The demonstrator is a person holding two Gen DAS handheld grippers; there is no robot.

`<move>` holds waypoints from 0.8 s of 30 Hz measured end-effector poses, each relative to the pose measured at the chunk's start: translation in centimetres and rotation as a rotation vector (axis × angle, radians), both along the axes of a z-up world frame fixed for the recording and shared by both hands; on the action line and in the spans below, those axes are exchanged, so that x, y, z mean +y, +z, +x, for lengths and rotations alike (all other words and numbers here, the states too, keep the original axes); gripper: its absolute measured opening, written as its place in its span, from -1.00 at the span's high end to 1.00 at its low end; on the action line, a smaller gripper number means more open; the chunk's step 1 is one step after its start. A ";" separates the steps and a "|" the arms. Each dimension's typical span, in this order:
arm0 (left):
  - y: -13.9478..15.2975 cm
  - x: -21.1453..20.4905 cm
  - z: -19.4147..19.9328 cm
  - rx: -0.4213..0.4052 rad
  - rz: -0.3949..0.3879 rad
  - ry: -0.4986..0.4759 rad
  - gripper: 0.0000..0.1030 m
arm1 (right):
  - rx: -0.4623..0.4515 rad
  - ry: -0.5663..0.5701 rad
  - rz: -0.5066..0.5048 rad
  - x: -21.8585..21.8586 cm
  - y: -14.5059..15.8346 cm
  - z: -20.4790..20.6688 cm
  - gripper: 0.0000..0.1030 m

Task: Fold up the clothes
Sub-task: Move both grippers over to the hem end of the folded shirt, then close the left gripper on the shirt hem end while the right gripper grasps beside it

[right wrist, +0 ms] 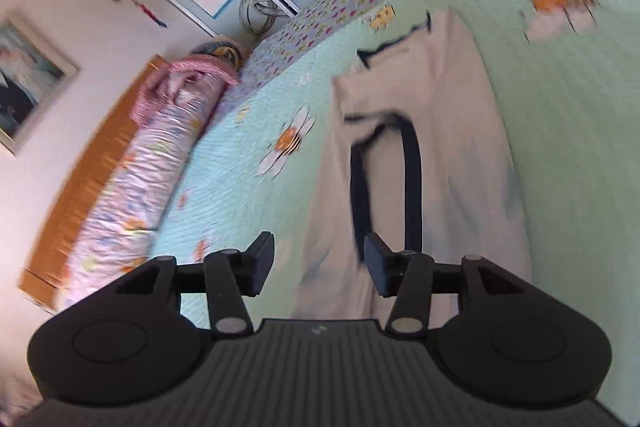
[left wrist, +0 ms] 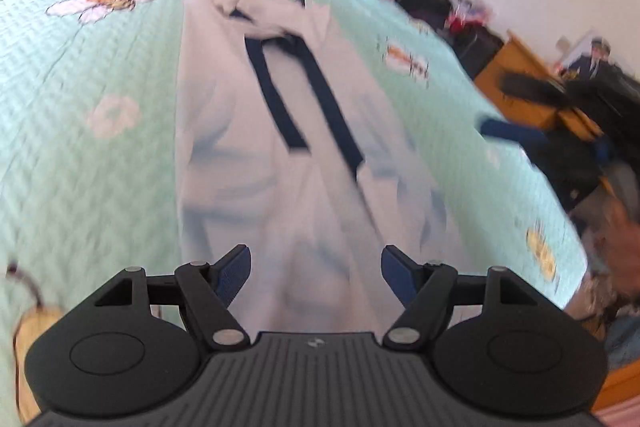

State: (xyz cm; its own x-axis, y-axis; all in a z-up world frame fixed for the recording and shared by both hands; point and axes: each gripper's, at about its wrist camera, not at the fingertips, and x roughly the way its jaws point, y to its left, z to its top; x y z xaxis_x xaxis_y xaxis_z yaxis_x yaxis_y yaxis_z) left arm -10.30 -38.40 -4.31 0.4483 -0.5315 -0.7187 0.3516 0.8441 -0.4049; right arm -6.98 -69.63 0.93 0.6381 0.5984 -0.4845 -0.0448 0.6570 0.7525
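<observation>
**White garment laid out on the bed, both pairs of fingers open above it**

We see a white garment (left wrist: pixel 256 131) with dark blue straps (left wrist: pixel 320 95) lying spread along a mint-green bedspread (left wrist: pixel 80 147) printed with bees and flowers. In the left wrist view it runs from the 6 o'clock edge, just past the tool, up toward 12 o'clock, where its far end is bunched and edged with dark trim. The two straps slant down from the bunched part toward 5 o'clock.

Our left gripper (left wrist: pixel 316 273) hovers over the near end of the garment, its fingers (left wrist: pixel 234 273) spread wide with nothing between them; only white cloth shows in the gap. At 3 o'clock in this view the right gripper appears as a blurred dark shape with a blue tip beyond the bed's edge.

In the right wrist view the garment (right wrist: pixel 440 163) fills the middle, with the straps (right wrist: pixel 412 163) forming a loop just ahead of the tool. Our right gripper (right wrist: pixel 318 261) is open too, fingers (right wrist: pixel 260 263) apart and empty, above the garment's near left edge. A rolled floral quilt (right wrist: pixel 152 187) lies along the wooden headboard (right wrist: pixel 96 163) at 9 o'clock, well apart from the garment. Both views are blurred, so we cannot tell whether the fingers touch the cloth.
</observation>
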 end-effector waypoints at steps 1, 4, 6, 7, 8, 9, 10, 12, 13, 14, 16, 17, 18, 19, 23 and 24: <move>-0.7 -0.1 -0.6 0.031 0.020 0.007 -0.46 | 0.006 -0.007 0.018 -1.2 0.0 -2.9 -0.02; -2.7 -0.4 -1.6 0.038 0.061 0.011 -0.56 | 0.128 -0.019 0.141 -1.7 -5.2 -5.3 -0.05; -2.6 -0.7 -2.0 -0.005 0.085 -0.008 -0.61 | 0.256 -0.041 0.030 -1.1 -8.5 -5.3 -0.06; -2.5 -0.8 -2.3 -0.021 0.096 -0.013 -0.60 | 0.243 -0.044 0.027 -1.1 -8.5 -5.5 0.04; -2.0 -0.6 -2.5 -0.013 0.099 0.003 -0.59 | 0.230 -0.046 0.025 -1.1 -8.5 -5.7 0.03; -1.4 -0.1 -2.9 -0.005 0.087 0.023 -0.58 | 0.217 -0.048 0.022 -1.1 -8.4 -5.9 0.03; -0.8 0.4 -3.4 0.002 0.069 0.041 -0.58 | 0.203 -0.050 0.021 -1.2 -8.4 -6.1 0.00; 0.3 2.2 -4.2 0.012 0.001 0.064 -0.59 | 0.144 -0.053 0.093 -2.3 -7.1 -7.0 -0.03; 0.5 3.1 -4.8 0.014 -0.011 0.077 -0.60 | 0.137 -0.057 0.099 -2.9 -6.6 -7.4 -0.06; 0.8 4.1 -5.3 0.017 -0.020 0.092 -0.60 | 0.140 -0.059 0.087 -3.8 -6.1 -7.6 -0.08; 0.6 5.9 -5.7 0.045 0.000 0.142 -0.60 | 0.157 -0.059 0.053 -5.1 -5.8 -8.8 -0.12; 0.3 6.8 -5.9 0.066 0.008 0.170 -0.60 | 0.176 -0.064 0.042 -5.7 -6.0 -9.4 -0.13; -0.1 7.6 -6.1 0.090 0.012 0.197 -0.60 | 0.194 -0.069 0.031 -6.2 -6.3 -9.9 -0.13; -0.5 8.2 -6.2 0.121 0.003 0.222 -0.60 | 0.210 -0.072 0.035 -6.5 -7.1 -11.1 -0.13; -2.1 9.7 -6.0 0.248 -0.086 0.221 -0.60 | 0.273 -0.082 0.061 -7.1 -9.3 -13.5 -0.14; -2.4 9.7 -6.0 0.264 -0.099 0.223 -0.60 | 0.285 -0.084 0.062 -7.0 -9.8 -14.2 -0.14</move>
State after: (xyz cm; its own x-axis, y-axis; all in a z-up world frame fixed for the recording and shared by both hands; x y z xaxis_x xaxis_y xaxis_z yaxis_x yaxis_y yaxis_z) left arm -16.29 -28.69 -6.67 0.3670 -0.5143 -0.7751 0.0357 0.8404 -0.5408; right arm -21.17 -76.66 -8.92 0.5305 0.5834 -0.6150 0.2263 0.6018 0.7659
